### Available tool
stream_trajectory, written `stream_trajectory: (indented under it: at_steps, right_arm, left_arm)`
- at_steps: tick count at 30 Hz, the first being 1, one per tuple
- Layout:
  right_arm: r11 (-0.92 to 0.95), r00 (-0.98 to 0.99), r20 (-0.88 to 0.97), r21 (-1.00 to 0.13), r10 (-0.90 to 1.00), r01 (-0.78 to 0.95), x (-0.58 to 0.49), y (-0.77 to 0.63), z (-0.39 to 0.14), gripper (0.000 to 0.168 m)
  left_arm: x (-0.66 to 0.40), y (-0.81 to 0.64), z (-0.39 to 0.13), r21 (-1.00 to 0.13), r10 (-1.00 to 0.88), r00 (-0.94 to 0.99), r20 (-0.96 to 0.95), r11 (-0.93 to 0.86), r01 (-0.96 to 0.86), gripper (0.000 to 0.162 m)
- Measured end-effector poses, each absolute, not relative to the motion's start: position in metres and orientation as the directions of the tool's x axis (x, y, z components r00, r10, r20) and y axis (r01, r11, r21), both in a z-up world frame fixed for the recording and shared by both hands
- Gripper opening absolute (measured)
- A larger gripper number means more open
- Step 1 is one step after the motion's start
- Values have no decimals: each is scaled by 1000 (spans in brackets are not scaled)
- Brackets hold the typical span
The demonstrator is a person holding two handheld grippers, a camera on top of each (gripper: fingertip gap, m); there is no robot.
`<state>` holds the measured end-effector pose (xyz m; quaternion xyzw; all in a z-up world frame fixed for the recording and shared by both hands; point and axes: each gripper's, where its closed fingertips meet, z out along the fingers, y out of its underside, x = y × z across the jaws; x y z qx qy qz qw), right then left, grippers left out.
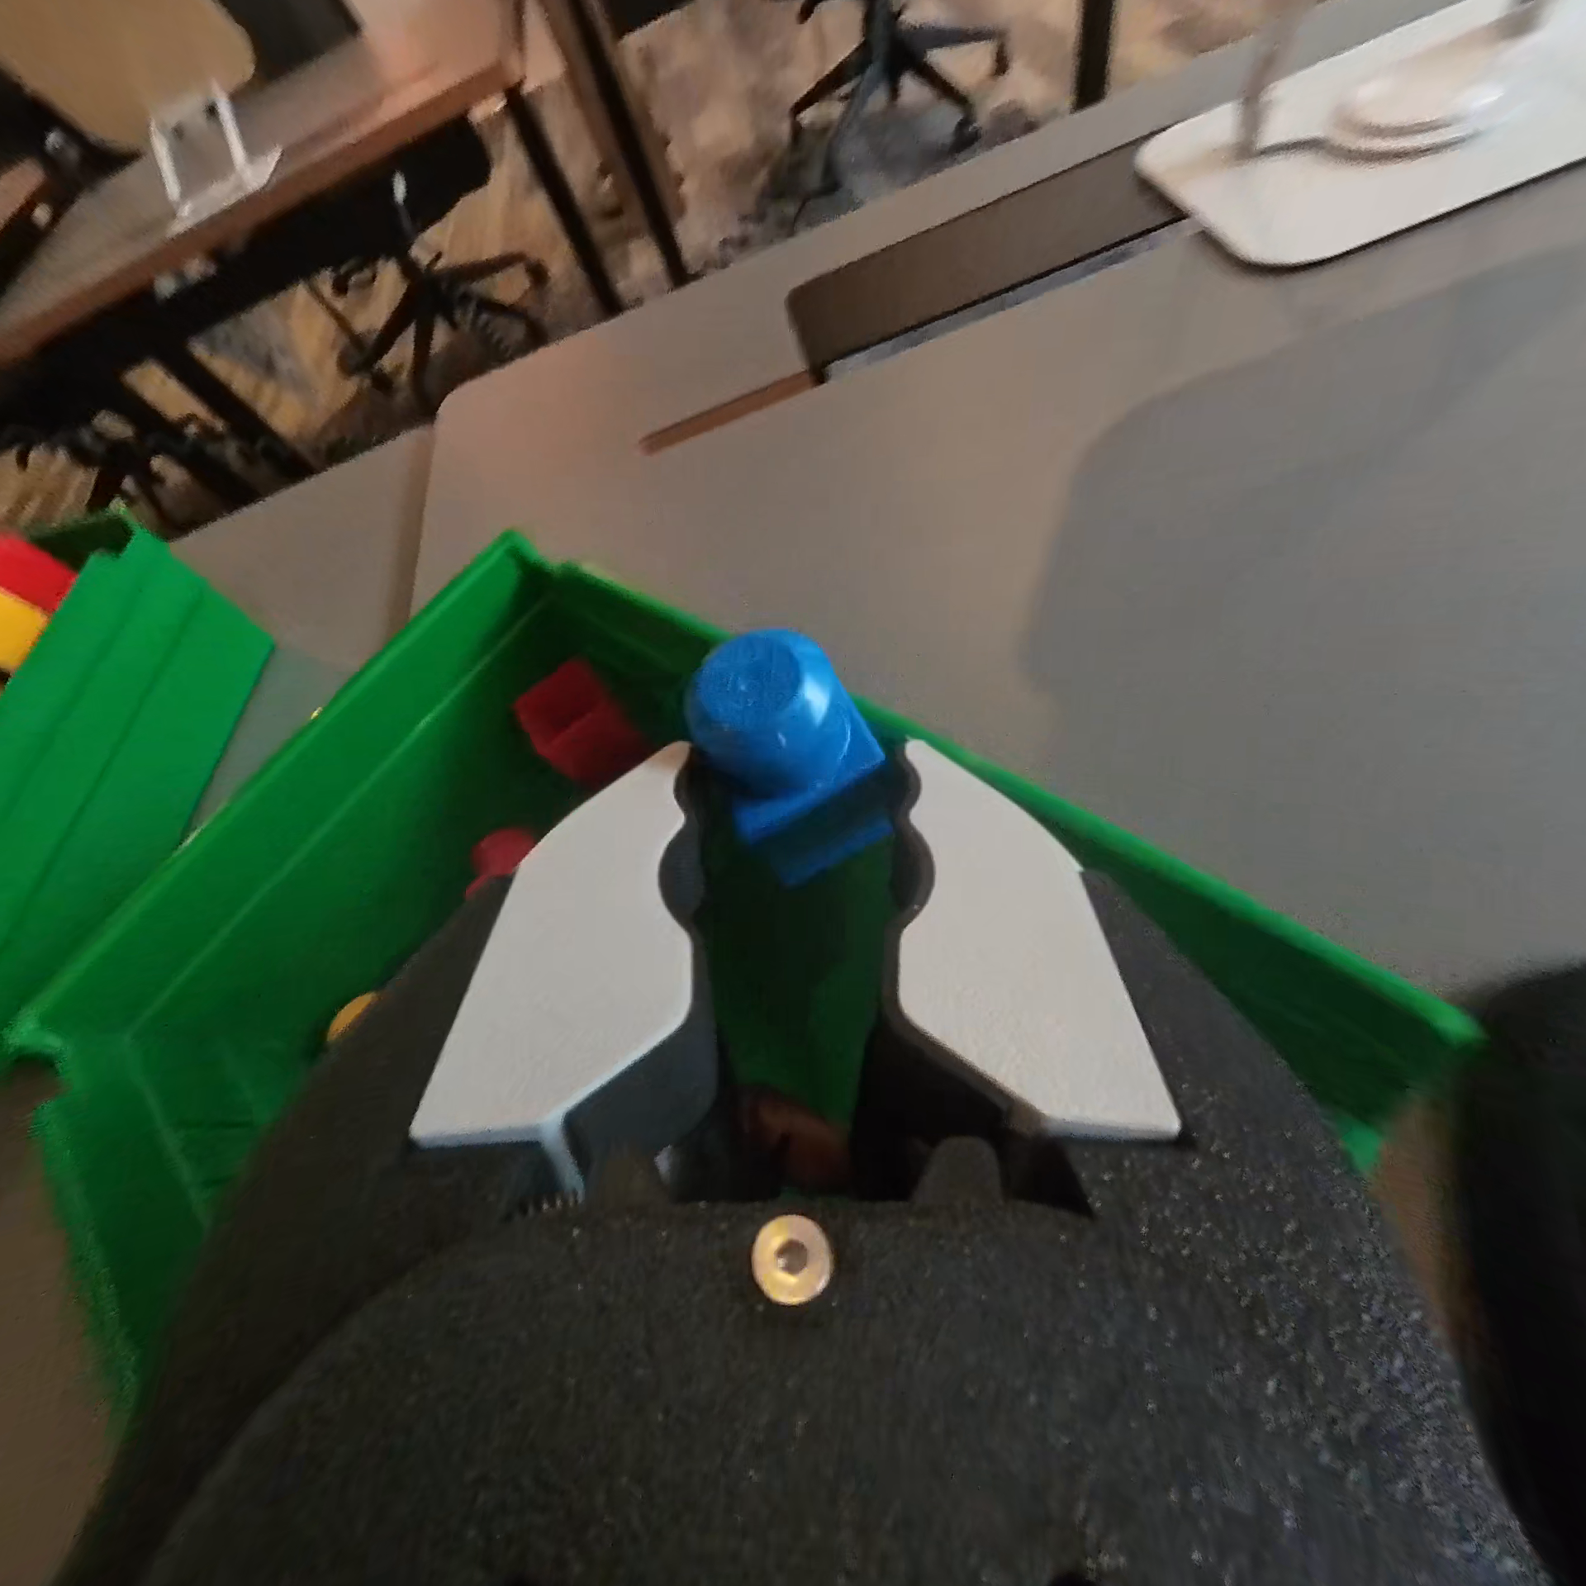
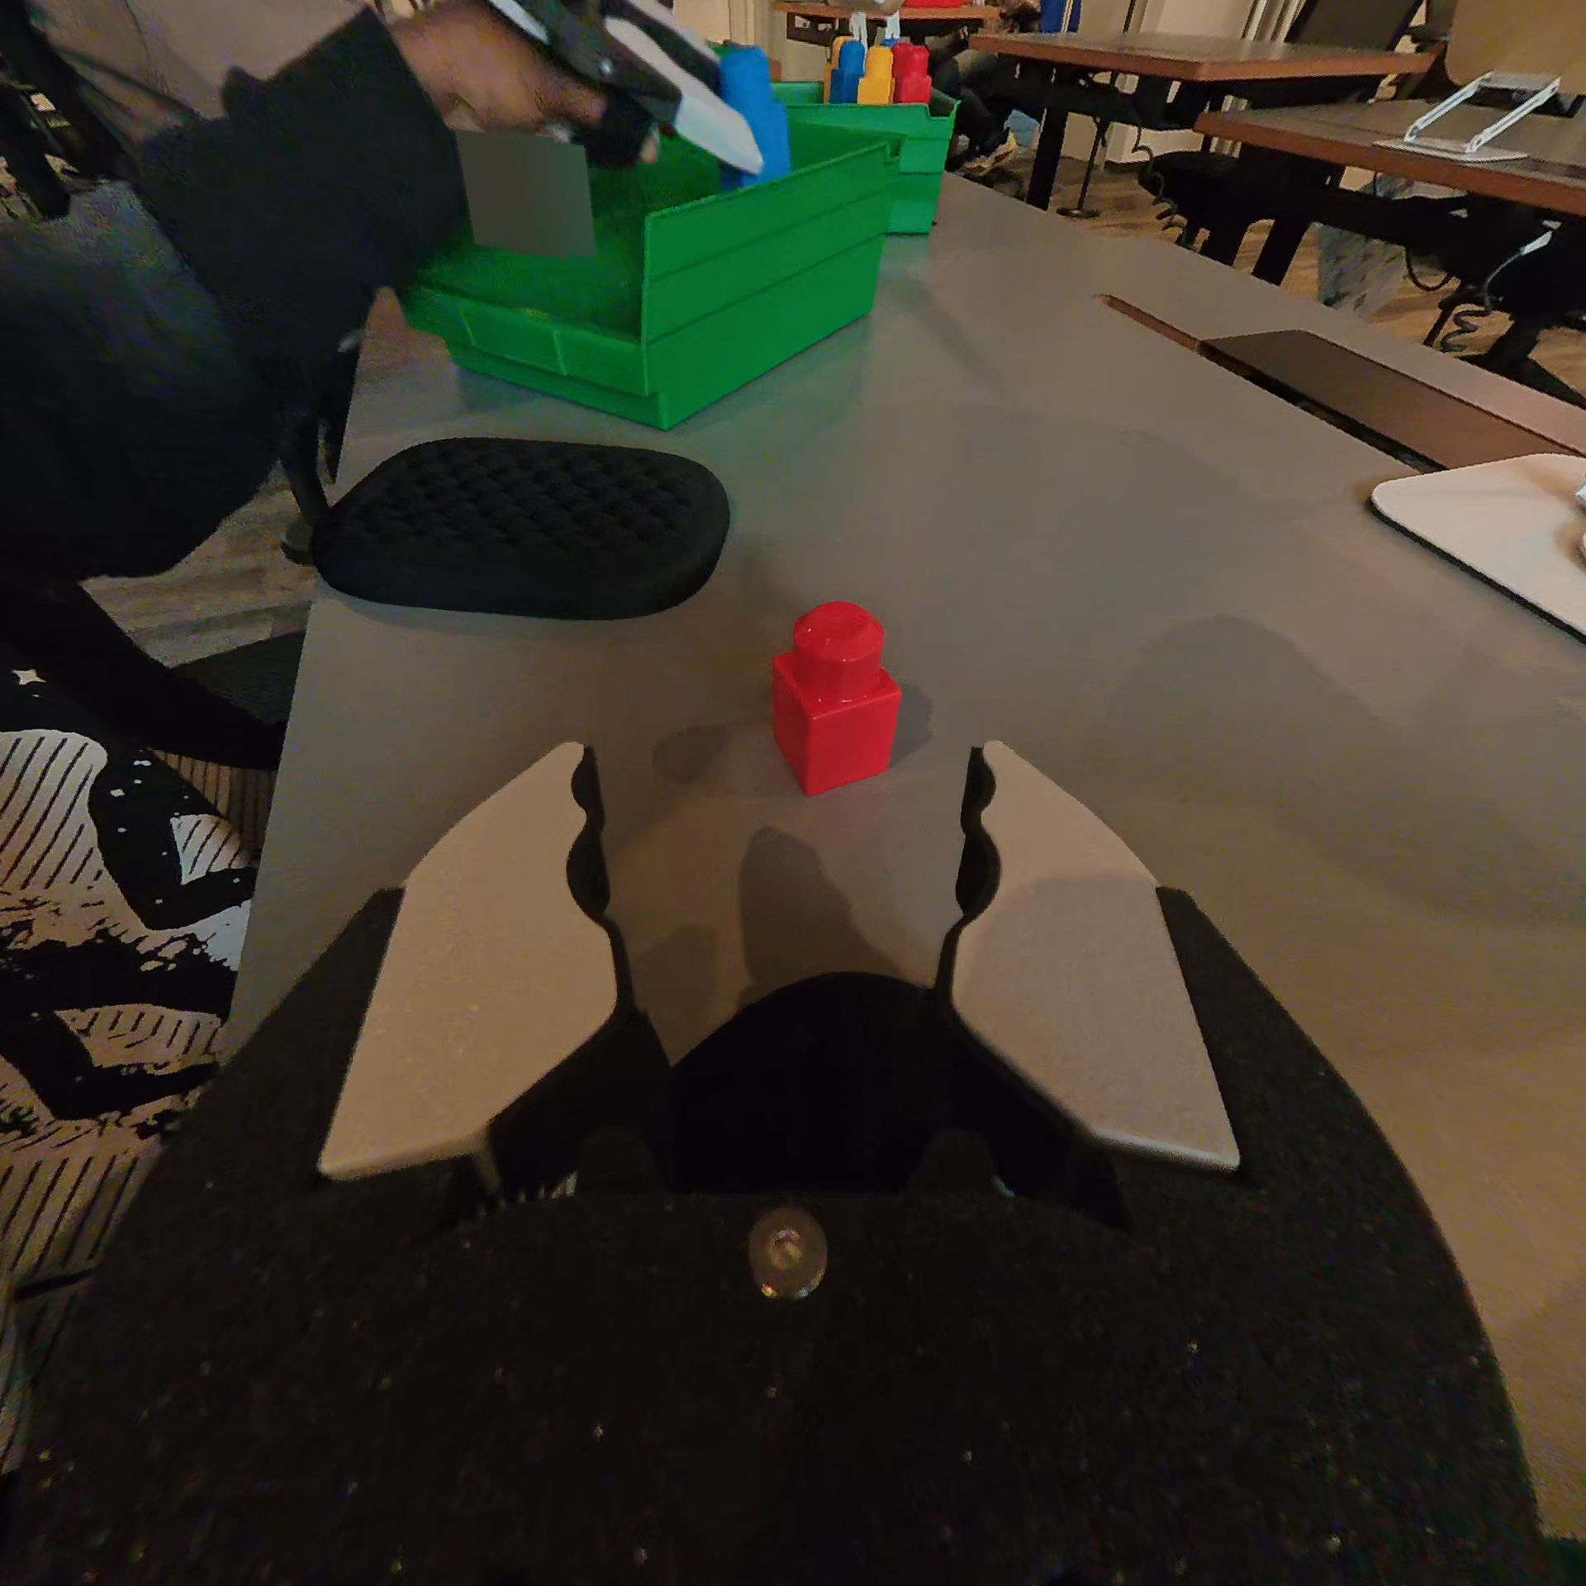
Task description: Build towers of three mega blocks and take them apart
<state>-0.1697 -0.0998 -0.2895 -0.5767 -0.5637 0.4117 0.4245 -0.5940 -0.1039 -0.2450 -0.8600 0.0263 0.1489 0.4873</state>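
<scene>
Left gripper (image 1: 794, 772) jaws clamp blue block (image 1: 785, 747) over green bin (image 1: 343, 858); right gripper (image 2: 781, 777) jaws wide, empty.

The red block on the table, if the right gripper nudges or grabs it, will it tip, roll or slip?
The red block probably won't roll: it stands upright on a flat square base on the grey table. Its glossy plastic looks hard, so it should stay stiff but may slip. The right gripper, jaws open, would likely hold the flat sides better than the round stud.

Table (image 2: 1073, 532): grey, under the tongs.
Desks (image 2: 1201, 47): brown-topped, black-legged, beyond the tongs.
Floor (image 2: 103, 858): patterned, left of the tongs.
</scene>
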Motion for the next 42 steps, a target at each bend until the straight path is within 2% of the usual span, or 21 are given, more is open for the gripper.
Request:
stream_trajectory:
  at_steps: [4, 8, 15, 23, 32, 38, 42]
  right_arm:
    - [1, 23, 9, -951, 1000, 309, -170, -100, -291, 80]
    - [4, 17, 10, -946, 1000, 325, -171, -101, -292, 81]
    - [4, 14, 10, -942, 1000, 337, -172, -101, -292, 80]
    - [31, 15, 40, -923, 999, 383, -178, -105, -294, 79]
    - [83, 30, 100, -929, 995, 362, -225, -116, -237, 65]
    - [180, -42, 190, -806, 981, 564, -260, -119, -240, 62]
    - [203, -96, 187, -721, 978, 663, -275, -120, -251, 56]
  left_arm:
    - [-538, -115, -217, -841, -18, 946, -324, -452, -297, 38]
    - [-511, -123, -195, -845, -42, 928, -369, -400, -354, 38]
    - [-455, -135, -178, -899, -129, 930, -344, -239, -366, 38]
    - [-351, -126, -217, -919, -250, 907, -338, -119, -376, 38]
    - [-287, -113, -253, -915, -283, 889, -359, -79, -395, 38]
    - [-275, -112, -259, -896, -271, 875, -401, -81, -436, 38]
    - [-272, -112, -261, -889, -267, 868, -418, -78, -452, 38]
